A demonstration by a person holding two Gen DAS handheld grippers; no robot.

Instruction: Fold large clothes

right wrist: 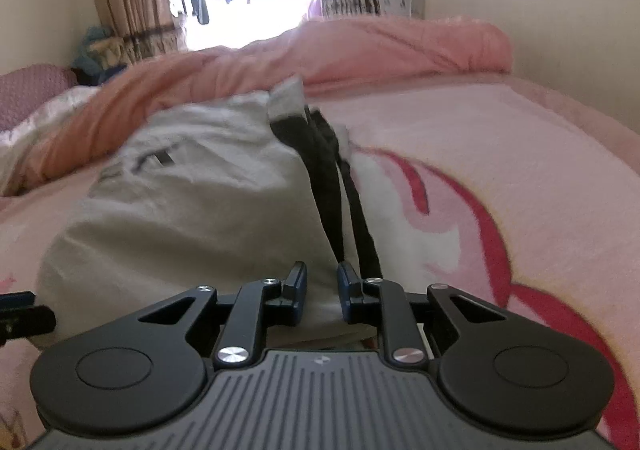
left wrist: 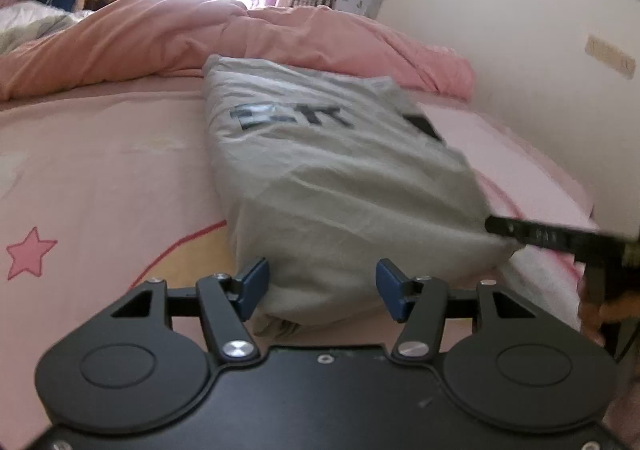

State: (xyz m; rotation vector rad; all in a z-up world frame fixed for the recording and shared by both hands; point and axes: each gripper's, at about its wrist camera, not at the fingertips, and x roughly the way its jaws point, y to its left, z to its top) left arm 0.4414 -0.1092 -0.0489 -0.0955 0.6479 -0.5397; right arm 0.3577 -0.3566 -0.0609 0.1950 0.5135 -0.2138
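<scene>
The grey shirt (left wrist: 332, 170) is soft and floppy. Your left gripper (left wrist: 322, 290) and right gripper (right wrist: 322, 292) both pinch its near edge; hold the corners.

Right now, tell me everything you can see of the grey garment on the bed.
The grey garment looks like soft cotton, folded into a long bundle lying lengthwise on the pink bedsheet. It has dark printed lettering on top and black trim along its right edge. Its near end sits between the left gripper pads; the right gripper is at the trim corner.
</scene>
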